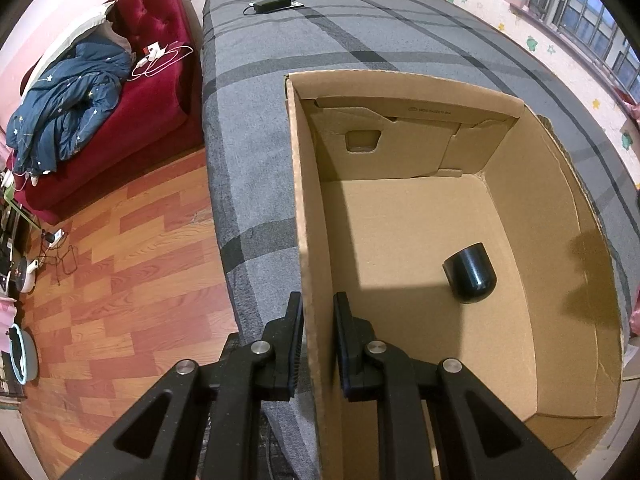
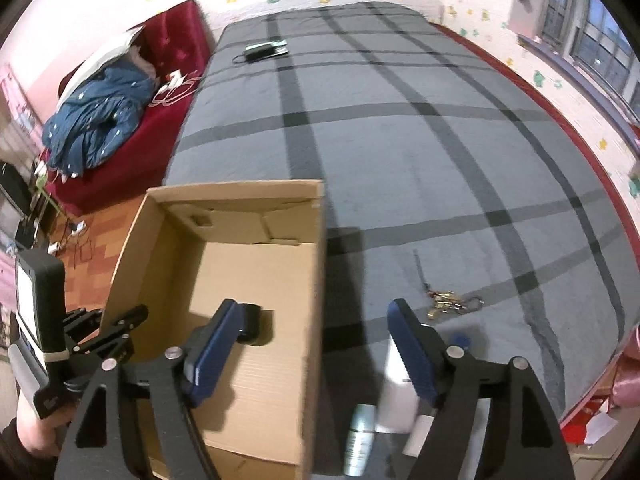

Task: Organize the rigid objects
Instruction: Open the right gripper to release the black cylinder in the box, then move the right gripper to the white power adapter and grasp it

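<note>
An open cardboard box [image 1: 560,208] sits on a bed with a grey plaid cover [image 1: 248,128]. A black cylinder [image 1: 471,273] lies on the box floor, also seen in the right wrist view [image 2: 252,326]. My left gripper [image 1: 318,312] is shut on the box's left wall, one finger on each side. My right gripper [image 2: 314,330] is open and empty, above the box's right wall [image 2: 316,280]. A bunch of keys [image 2: 448,304], a white bottle [image 2: 396,392] and a silver tube [image 2: 358,440] lie on the bed to the right of the box.
A black charger [image 1: 272,4] lies at the bed's far end. A red sofa [image 1: 152,40] with a blue quilt [image 1: 68,104] stands left of the bed. Wood floor [image 1: 132,264] with cables lies between. A window [image 1: 592,12] is at the right.
</note>
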